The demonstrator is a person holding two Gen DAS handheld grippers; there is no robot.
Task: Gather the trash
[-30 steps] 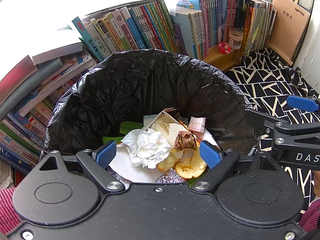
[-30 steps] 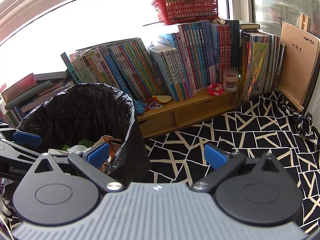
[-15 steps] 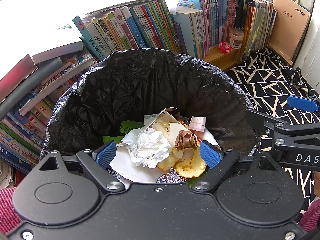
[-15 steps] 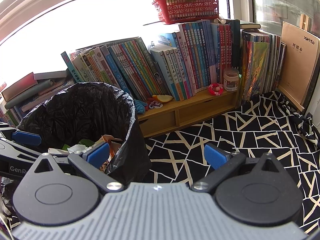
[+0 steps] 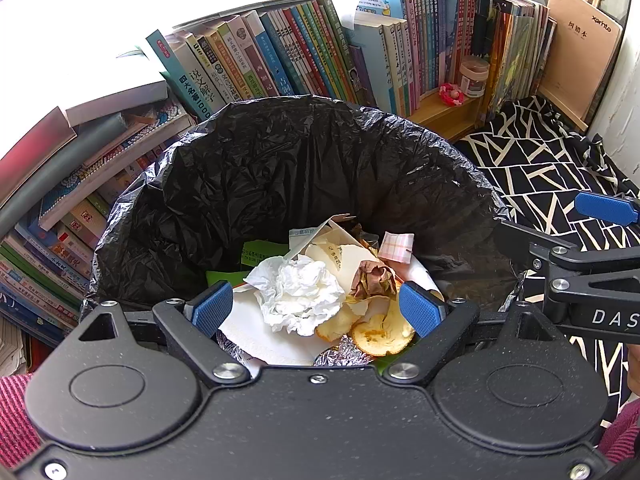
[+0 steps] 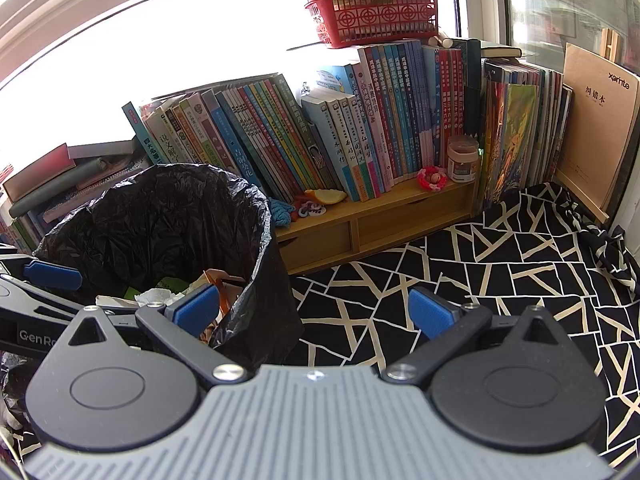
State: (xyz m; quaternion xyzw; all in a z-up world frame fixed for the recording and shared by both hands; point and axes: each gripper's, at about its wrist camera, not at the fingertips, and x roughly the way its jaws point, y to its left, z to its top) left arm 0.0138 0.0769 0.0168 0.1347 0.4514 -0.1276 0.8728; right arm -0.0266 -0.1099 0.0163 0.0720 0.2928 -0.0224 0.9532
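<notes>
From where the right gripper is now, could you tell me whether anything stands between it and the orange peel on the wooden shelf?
Nothing visible does. The right gripper is open and empty over the patterned cloth; the orange peel lies in the open at the wooden shelf edge, with the trash bin off to the left of that path.

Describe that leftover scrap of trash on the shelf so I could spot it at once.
Start at the wooden shelf carrying the long row of books. At its left end, beside the black-lined trash bin, an orange peel lies in front of the spines. It is a curved yellow-orange wedge, unlike the blue yarn beside it.
</notes>
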